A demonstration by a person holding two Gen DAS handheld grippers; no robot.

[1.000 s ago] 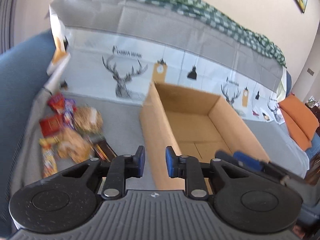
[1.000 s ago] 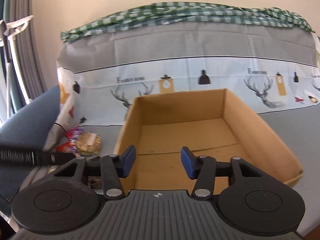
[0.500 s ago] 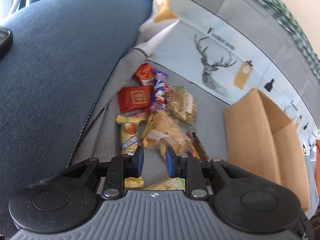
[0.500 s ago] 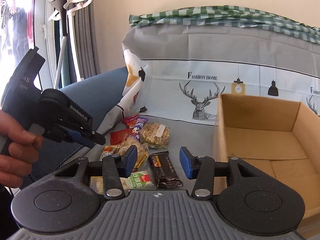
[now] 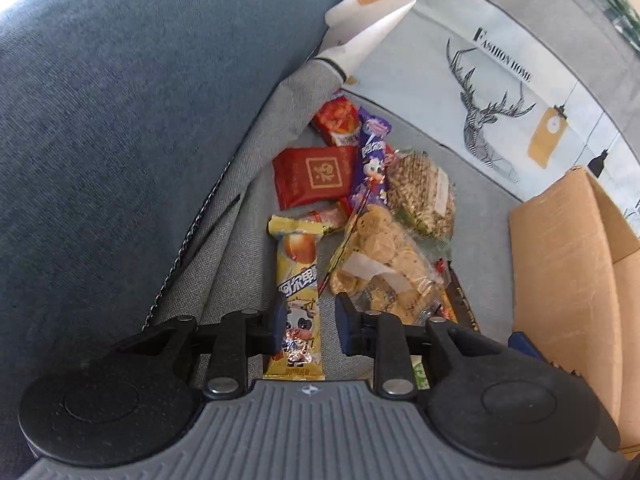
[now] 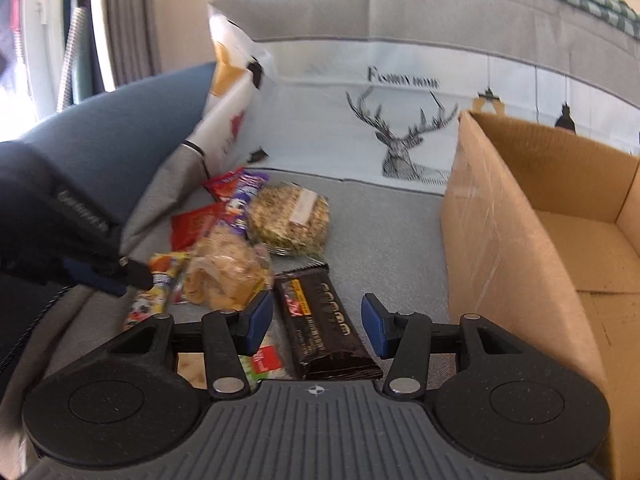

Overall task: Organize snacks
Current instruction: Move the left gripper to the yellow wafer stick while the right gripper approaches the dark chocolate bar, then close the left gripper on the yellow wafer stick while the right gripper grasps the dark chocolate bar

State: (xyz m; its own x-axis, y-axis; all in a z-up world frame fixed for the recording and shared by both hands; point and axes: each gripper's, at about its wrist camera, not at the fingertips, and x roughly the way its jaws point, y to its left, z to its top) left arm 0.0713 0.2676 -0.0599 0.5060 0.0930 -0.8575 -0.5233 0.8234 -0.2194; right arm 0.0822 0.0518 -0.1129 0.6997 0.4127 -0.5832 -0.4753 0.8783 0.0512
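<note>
Snacks are lying in a loose heap on the grey sofa seat cover [image 5: 476,208], in the corner where the blue armrest [image 5: 120,120] is meeting the backrest. Nearest the left gripper [image 5: 308,326], a yellow wafer bar with a cartoon cow [image 5: 298,284] is lying lengthwise between the blue pads, which are standing a little apart on either side of its wrapper without pressing it; those jaws have just been opening. At about 1 o'clock from them, a clear bag of round biscuits [image 5: 384,260] is resting against the bar's right edge. Farther up, toward 12 o'clock, a red square packet [image 5: 316,176] and a purple milk-candy wrapper [image 5: 372,160] are lying side by side, with a round seeded cracker pack [image 5: 424,196] at 1 o'clock and a small red sachet [image 5: 338,120] farthest back.

In the right wrist view, the right gripper [image 6: 318,324] is hovering over a dark chocolate bar [image 6: 320,320], its pads spread wider than the bar and clear of both sides; these jaws too have just been opening. The left gripper's dark body is reaching in at 9 o'clock. At 3 o'clock, an open cardboard box [image 6: 500,240] is sitting on the seat, apart from the heap. Behind everything, a deer-printed cloth [image 6: 400,128] is covering the backrest.
</note>
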